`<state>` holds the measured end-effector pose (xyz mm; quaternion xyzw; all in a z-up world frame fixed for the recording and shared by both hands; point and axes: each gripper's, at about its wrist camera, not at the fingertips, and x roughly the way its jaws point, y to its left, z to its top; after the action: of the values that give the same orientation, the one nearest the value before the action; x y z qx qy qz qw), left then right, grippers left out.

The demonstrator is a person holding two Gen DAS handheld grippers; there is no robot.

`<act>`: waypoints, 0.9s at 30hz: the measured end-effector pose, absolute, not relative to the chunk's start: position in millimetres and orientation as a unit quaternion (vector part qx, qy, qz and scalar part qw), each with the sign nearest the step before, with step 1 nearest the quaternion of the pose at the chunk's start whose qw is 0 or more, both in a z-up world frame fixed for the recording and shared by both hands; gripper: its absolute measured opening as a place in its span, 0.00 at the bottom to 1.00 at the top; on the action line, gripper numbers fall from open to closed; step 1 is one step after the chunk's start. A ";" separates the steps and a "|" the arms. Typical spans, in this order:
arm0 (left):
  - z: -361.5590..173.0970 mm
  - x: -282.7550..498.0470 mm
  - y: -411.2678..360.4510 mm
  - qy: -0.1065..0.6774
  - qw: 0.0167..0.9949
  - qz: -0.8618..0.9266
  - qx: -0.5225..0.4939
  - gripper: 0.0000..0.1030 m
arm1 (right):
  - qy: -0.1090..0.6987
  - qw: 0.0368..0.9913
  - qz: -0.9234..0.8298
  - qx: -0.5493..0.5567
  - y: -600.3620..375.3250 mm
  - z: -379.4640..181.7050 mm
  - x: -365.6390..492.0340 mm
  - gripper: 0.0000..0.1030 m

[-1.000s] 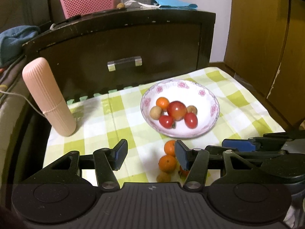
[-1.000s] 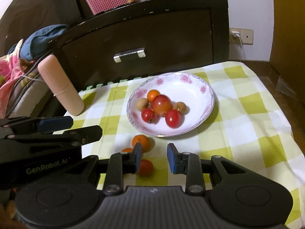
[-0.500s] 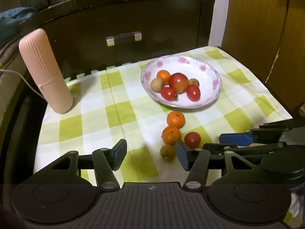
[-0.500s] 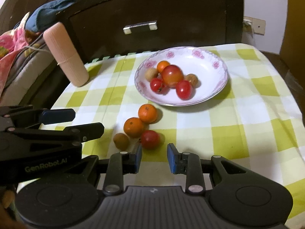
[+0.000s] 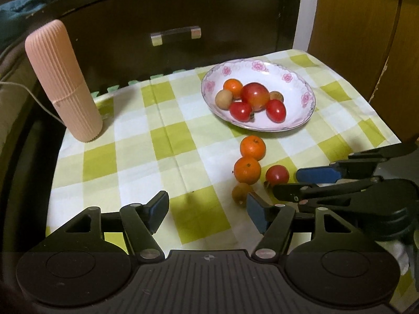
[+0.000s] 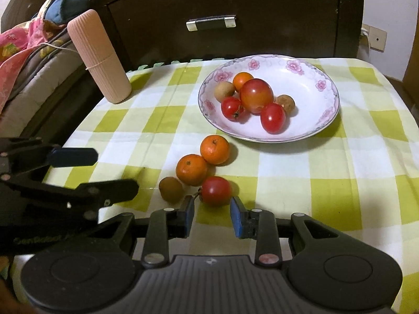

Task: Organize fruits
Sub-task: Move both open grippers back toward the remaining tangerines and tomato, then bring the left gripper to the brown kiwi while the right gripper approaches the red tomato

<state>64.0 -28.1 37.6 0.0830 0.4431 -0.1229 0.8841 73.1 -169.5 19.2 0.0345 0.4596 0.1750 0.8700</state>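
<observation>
Checked tablecloth (image 6: 301, 172) holds four loose fruits near bowl (image 6: 324, 120); right gripper (image 6: 211, 218) opening, empty, just short of red tomato (image 6: 216, 190), left gripper (image 5: 207, 213) opening, empty w/ brown fruit (image 5: 240, 193) by its pad—nudge could roll them off.

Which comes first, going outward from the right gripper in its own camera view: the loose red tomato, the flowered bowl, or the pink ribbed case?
From the right gripper, whose empty jaws are opening:
1. Loose red tomato, just ahead of the fingertips.
2. Flowered bowl, farther back, to the right.
3. Pink ribbed case, far left corner, leaning.
</observation>
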 end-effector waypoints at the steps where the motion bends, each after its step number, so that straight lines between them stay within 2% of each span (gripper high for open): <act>1: 37.0 64.3 -27.9 0.445 0.883 -0.123 0.083 0.71 | 0.460 0.869 0.178 0.033 -169.1 17.7 74.7 0.32; 4: 34.7 65.2 -28.6 0.451 0.879 -0.128 0.087 0.73 | 0.461 0.869 0.180 0.029 -166.9 13.6 79.9 0.32; 14: 31.0 68.5 -26.2 0.463 0.873 -0.129 0.083 0.73 | 0.456 0.870 0.186 0.013 -159.9 4.9 92.6 0.33; 17: 29.2 70.2 -26.1 0.467 0.872 -0.129 0.078 0.74 | 0.455 0.872 0.182 0.011 -158.8 5.0 92.7 0.31; 18: 28.5 70.6 -26.2 0.467 0.871 -0.129 0.079 0.74 | 0.456 0.871 0.182 0.012 -158.9 5.2 92.2 0.27; 27: 18.1 74.9 -39.1 0.469 0.865 -0.161 0.077 0.74 | 0.461 0.871 0.164 0.028 -176.6 10.0 83.3 0.27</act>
<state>74.9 -39.1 18.1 0.0765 0.4687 -0.1605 0.8653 83.3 -176.6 10.0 0.0278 0.4614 0.1639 0.8715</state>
